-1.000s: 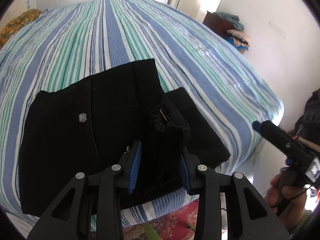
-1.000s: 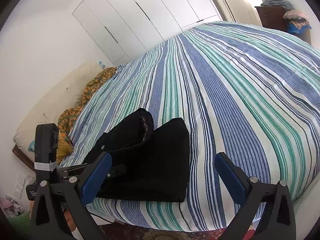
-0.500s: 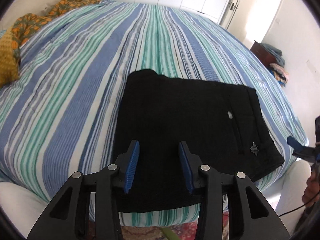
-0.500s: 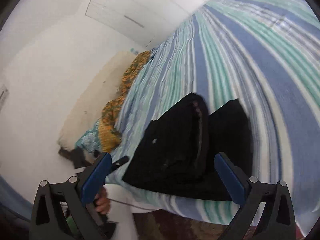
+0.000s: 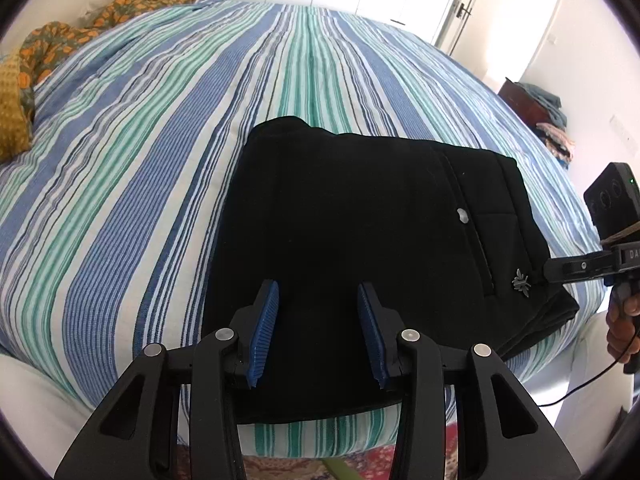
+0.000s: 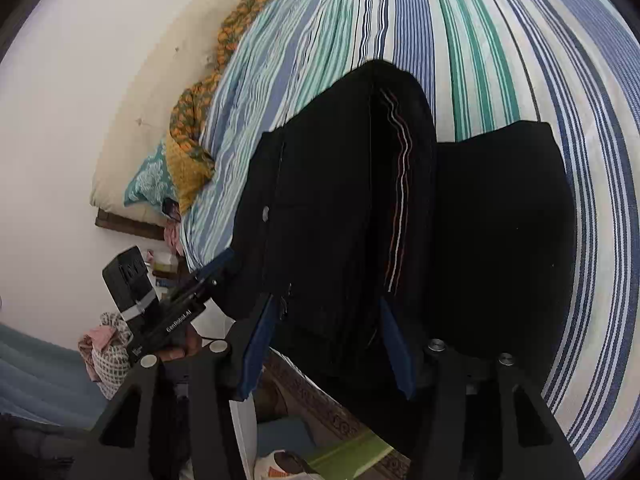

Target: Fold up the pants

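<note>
While the folded black pants (image 5: 360, 240) lie on the striped bedspread (image 5: 160, 140), left gripper (image 5: 316, 328) hovers part-spread, and right gripper (image 6: 328, 344) is closing around the waistband.

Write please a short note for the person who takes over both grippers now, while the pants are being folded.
Left gripper: partly open over the near edge of the black pants; grip unclear.
Right gripper: jaws closing, the pants' waist end between them.
Done: pants lie folded flat at the near edge of the striped bed.
Left: probably one more fold.
</note>
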Demonstrator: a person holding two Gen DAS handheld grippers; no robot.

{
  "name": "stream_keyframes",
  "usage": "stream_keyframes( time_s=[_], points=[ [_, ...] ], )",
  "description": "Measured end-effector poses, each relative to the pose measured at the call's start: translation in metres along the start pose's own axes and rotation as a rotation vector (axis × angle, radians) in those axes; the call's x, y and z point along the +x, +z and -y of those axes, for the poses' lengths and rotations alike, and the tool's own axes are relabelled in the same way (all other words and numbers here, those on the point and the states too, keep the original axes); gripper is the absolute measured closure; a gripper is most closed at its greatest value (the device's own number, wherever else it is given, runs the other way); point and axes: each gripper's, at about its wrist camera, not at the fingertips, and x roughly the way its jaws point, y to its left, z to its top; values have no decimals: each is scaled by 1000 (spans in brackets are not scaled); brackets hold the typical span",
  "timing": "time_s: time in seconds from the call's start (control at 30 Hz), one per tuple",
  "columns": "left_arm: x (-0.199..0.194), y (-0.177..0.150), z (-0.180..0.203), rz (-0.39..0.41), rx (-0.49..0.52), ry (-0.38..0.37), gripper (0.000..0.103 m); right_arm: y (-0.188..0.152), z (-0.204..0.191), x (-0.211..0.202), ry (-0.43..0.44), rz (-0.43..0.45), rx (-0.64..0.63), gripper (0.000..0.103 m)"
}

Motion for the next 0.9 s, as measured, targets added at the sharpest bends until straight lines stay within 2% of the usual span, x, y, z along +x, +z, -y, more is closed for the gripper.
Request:
stream_keyframes(
  time_s=[0.07,0.17,0.2,0.23,0.33,0.43,0.5,0.6,0.67,0.73,0.83,0.9],
  points=[
    [2,0,0,1,3,5,61,2,2,2,13,-19,9,53],
    [5,1,0,3,4,11,57,4,6,12,102,-68,42,57],
    [5,1,0,4,5,13,56,5,5,17,89,-75,36,61],
    [5,2,-1,2,4,15,56,5,1,23,56,-76,21,72],
    [-7,9,-8,-10,-47,-8,56,7,-13,23,-19,-28,-31,78],
    [-37,18,-17,47,-125,-78,53,8,-36,-6,11,61,-96,80],
    [-54,24,-14,87,-115,-83,47,7,-54,-32,13,100,-159,81],
    [-64,30,1,108,-59,-80,44,0,-68,-66,-15,123,-223,81],
    [-58,29,13,98,-20,-65,40,-8,-62,-80,-33,122,-224,81],
    [-40,25,25,65,27,-17,39,-18,-40,-84,-72,119,-191,81],
    [0,10,38,-38,93,46,39,-36,10,-63,-166,86,-82,78],
    [15,1,44,-68,146,119,39,-46,28,-57,-166,100,-37,74]
  ],
)
